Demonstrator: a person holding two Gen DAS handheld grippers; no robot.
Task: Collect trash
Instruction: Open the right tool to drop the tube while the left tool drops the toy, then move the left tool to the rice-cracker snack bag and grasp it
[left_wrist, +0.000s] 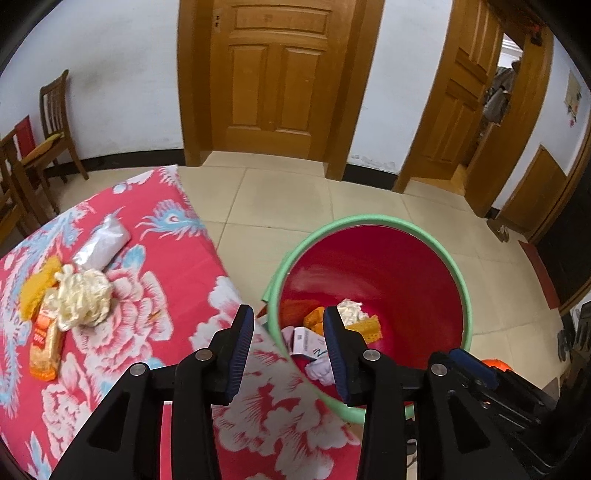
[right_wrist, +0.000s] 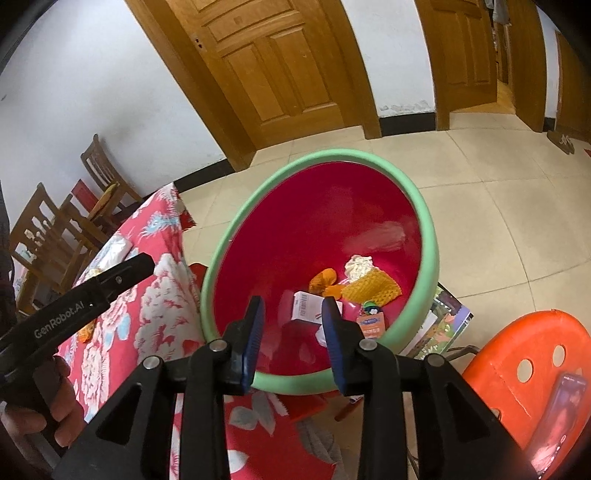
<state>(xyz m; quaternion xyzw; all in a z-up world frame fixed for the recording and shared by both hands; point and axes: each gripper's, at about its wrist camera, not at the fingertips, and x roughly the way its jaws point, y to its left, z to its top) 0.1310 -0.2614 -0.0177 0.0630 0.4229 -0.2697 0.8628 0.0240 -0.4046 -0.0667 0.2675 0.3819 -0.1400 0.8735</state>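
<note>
Trash collection partly done — several pieces sit in the bin (left_wrist: 436, 236).
Both hand-held grippers, left (left_wrist: 290, 345) and right (right_wrist: 291, 338), are spread and empty; left of the left one, a trash pile (left_wrist: 79, 295) waits on the table (left_wrist: 177, 291).

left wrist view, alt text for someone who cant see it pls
Open, empty left gripper hovers over a green-rimmed red bin holding trash, beside a floral tablecloth with a crumpled wad and wrappers still on it.

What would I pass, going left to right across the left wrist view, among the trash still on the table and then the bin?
Orange snack wrapper → crumpled cream paper wad → silver foil packet → green-rimmed red bin.
</note>
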